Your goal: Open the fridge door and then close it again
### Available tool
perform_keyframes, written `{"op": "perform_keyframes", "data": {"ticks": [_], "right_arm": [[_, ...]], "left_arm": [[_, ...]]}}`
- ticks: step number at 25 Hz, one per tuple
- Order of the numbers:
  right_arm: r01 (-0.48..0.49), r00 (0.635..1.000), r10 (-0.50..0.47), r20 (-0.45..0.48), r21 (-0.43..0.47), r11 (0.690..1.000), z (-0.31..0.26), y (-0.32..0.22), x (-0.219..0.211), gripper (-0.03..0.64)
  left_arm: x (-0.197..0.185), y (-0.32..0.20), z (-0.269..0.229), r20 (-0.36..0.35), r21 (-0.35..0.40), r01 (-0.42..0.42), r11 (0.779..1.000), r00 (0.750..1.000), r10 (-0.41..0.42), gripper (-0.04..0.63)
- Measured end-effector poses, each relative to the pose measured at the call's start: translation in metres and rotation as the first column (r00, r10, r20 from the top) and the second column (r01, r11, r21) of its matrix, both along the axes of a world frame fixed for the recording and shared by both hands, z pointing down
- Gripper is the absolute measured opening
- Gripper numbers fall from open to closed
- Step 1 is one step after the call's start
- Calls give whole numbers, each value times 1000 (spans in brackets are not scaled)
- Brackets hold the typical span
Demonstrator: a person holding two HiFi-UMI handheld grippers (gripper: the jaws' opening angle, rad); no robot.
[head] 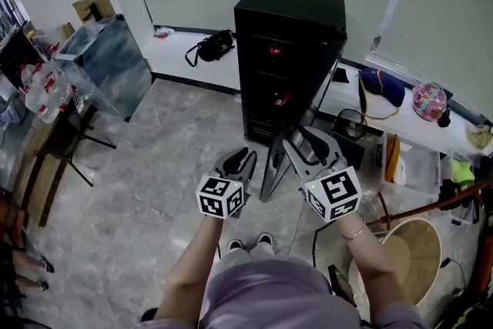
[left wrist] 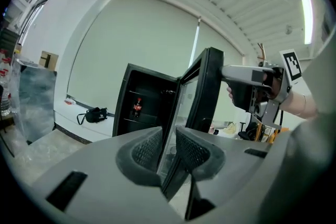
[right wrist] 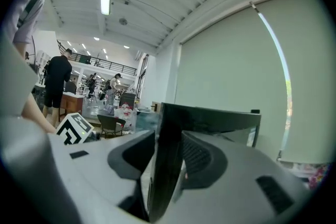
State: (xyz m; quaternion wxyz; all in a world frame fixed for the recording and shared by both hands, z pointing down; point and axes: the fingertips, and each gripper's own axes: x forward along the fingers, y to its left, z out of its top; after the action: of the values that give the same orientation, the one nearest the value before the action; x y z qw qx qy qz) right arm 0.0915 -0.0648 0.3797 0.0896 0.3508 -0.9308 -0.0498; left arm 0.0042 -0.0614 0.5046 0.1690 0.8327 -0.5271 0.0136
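Observation:
A small black fridge [head: 289, 35] stands against the far wall with its glass door [head: 271, 173] swung out toward me. My right gripper [head: 306, 139] is shut on the door's free edge; in the right gripper view the dark door edge [right wrist: 167, 165] fills the gap between the pads. My left gripper [head: 242, 158] hovers just left of the door, jaws a little apart with nothing held. In the left gripper view the open door [left wrist: 207, 92], the lit fridge interior with a red bottle [left wrist: 137, 107] and the right gripper [left wrist: 224, 74] are ahead of the left gripper [left wrist: 169, 147].
A black bag [head: 212, 46] lies on the low white ledge left of the fridge. A blue-grey box [head: 115, 62] stands at the left. Bags and clutter [head: 427, 100] and a round bin [head: 412, 258] crowd the right. My feet [head: 250, 244] are close behind the door.

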Motion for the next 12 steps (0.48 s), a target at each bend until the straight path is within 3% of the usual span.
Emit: {"op": "perform_keyframes", "data": {"ticks": [8,12], "right_arm": [[79,997,-79,-16,26,997,-3,-16,-33,156],[107,994,-106,-22,28,994,-2,-24,-47,156]], "left_arm": [[18,-2,7,31,-14,-76,997,997,77,80],[24,-12,11,58,-35,-66,997,996,68,85]]}}
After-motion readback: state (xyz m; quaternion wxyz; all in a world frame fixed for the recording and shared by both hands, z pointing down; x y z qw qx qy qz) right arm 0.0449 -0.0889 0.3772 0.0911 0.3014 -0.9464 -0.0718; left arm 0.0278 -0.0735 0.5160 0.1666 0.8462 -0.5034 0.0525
